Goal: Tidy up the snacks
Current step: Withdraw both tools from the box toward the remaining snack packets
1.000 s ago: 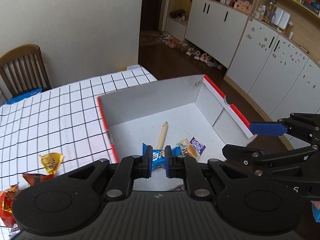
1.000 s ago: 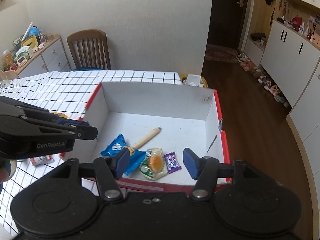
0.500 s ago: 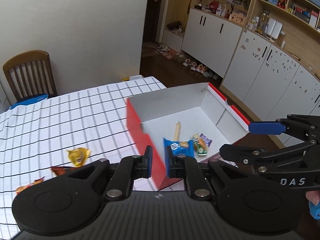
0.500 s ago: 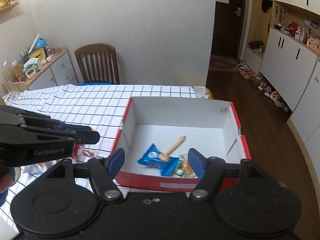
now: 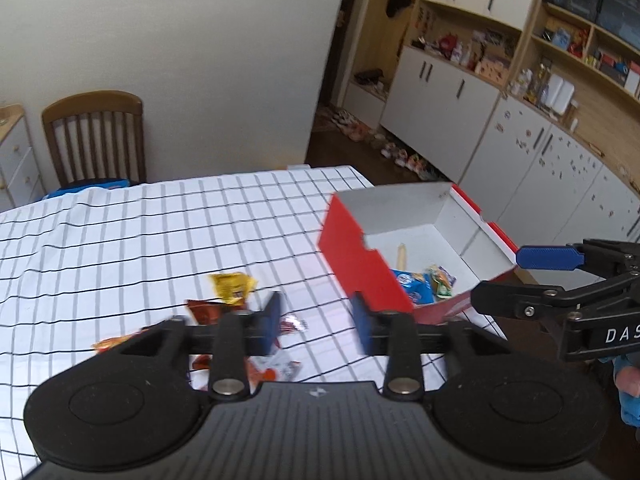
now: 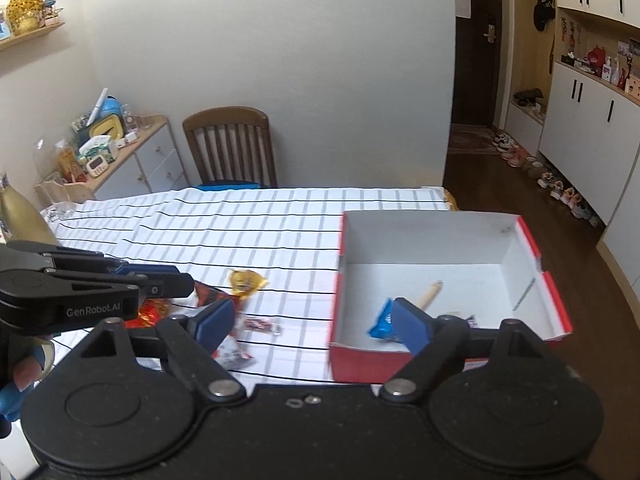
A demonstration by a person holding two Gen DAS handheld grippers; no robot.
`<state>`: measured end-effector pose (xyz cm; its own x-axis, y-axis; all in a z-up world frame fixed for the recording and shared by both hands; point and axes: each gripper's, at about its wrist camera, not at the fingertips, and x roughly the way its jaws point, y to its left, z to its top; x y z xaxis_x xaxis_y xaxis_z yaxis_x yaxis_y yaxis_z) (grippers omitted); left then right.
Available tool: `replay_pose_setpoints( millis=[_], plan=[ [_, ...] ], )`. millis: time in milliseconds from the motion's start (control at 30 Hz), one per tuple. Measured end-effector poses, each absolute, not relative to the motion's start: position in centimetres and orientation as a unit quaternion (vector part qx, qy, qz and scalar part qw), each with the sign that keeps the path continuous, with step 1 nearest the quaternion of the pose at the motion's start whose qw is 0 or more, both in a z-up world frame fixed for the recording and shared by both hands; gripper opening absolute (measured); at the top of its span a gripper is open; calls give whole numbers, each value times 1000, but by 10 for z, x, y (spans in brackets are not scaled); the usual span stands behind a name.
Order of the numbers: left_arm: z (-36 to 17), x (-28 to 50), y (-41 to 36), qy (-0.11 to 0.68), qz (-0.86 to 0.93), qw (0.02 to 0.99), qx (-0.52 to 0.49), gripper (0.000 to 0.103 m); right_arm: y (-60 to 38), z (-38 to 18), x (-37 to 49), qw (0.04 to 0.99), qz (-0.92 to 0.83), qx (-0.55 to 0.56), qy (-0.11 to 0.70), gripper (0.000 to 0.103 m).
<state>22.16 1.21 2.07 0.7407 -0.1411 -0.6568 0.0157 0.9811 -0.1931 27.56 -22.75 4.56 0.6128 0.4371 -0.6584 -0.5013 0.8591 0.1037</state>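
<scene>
A table under a white grid-checked cloth point(image 6: 248, 240) carries a red box point(image 6: 400, 360) at its right end, a wooden chair point(image 6: 232, 148) beyond. Loose snack packets point(image 5: 232, 288) lie left of the box; a blue packet point(image 5: 414, 286) and what looks like a wafer stick point(image 6: 428, 295) lie inside. The left gripper point(image 5: 316, 322) and the right gripper point(image 6: 310, 322) are both opening, with nothing between their jaws. Only the right wrist view shows the cluttered sideboard point(image 6: 132, 156).

The snacks point(image 5: 256, 364) near the left gripper point(image 5: 316, 322) are partly hidden, and its blue pads point(image 5: 270, 322) look blurry.
</scene>
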Motion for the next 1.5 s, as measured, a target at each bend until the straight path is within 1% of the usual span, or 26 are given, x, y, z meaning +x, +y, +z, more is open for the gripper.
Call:
replay_pose_setpoints(
  millis=[33,67,233,333,467,667,1133,1400,1500],
  plan=[
    [21,216,18,348,-37,932,-92,75,-223,46,273,896,264,-45,353,89],
    [21,211,25,338,-32,936,-96,80,-220,46,271,896,267,-44,353,89],
    [20,195,46,331,-19,940,-86,80,-200,43,261,896,274,-41,348,97],
    [16,186,53,330,-11,941,-76,84,-191,40,256,896,279,-38,345,103],
    [1,171,67,326,-20,942,-77,84,-181,33,249,894,285,-31,344,103],
    [-21,159,79,342,-20,937,-73,84,-163,20,243,891,296,-42,341,103],
    [-78,157,110,385,-32,921,-57,84,-128,-27,253,870,299,-75,384,103],
    [-99,163,108,396,-75,915,-7,84,-111,-53,265,856,300,-103,409,103],
    [-104,167,106,393,-71,917,10,84,-105,-62,272,851,300,-110,417,101]
  ],
)
